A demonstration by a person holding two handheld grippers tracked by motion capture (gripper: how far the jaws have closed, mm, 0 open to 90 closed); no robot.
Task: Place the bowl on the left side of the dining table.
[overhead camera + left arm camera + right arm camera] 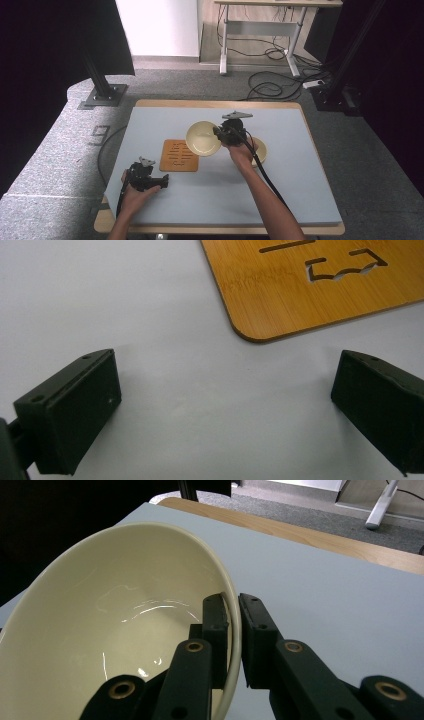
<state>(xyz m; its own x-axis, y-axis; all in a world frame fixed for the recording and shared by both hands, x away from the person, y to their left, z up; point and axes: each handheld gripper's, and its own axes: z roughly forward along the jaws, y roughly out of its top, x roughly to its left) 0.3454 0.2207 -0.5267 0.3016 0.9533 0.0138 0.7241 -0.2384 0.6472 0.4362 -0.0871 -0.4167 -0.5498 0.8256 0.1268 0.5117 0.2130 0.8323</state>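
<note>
Where the grey mat (210, 195) covers the wooden table (220, 104), a cream bowl (202, 138) is seen lifted and tilted above the middle of the surface in the high view, its hollow turned toward the camera. The bowl is gripped by the right gripper (226, 134), which sits at about three o'clock from it, with the right hand (241, 152) wrapped around the gripper body. In the right gripper view the rim of the bowl (120, 630) is pinched between the two black jaws of the right gripper (234, 630): one jaw lies inside the bowl, the other outside, and both are pressed against the thin wall. The glazed interior is shown with faint highlights.

A second cream dish (260, 150) is partly hidden behind the right hand, at roughly four o'clock from the held bowl, resting on the mat. A square bamboo trivet (180, 155) with cut-out slots lies flat on the mat at about seven o'clock from the bowl, just beside it in the high view.

The left gripper (161, 182) is held low by the left hand (134, 192) near the front left of the mat, at seven o'clock from the trivet. In the left gripper view its jaws are spread wide with bare mat between them, nothing is held by the left gripper (225, 390), and a rounded corner of the trivet (320, 285) is seen toward one o'clock, apart from both jaws.
</note>
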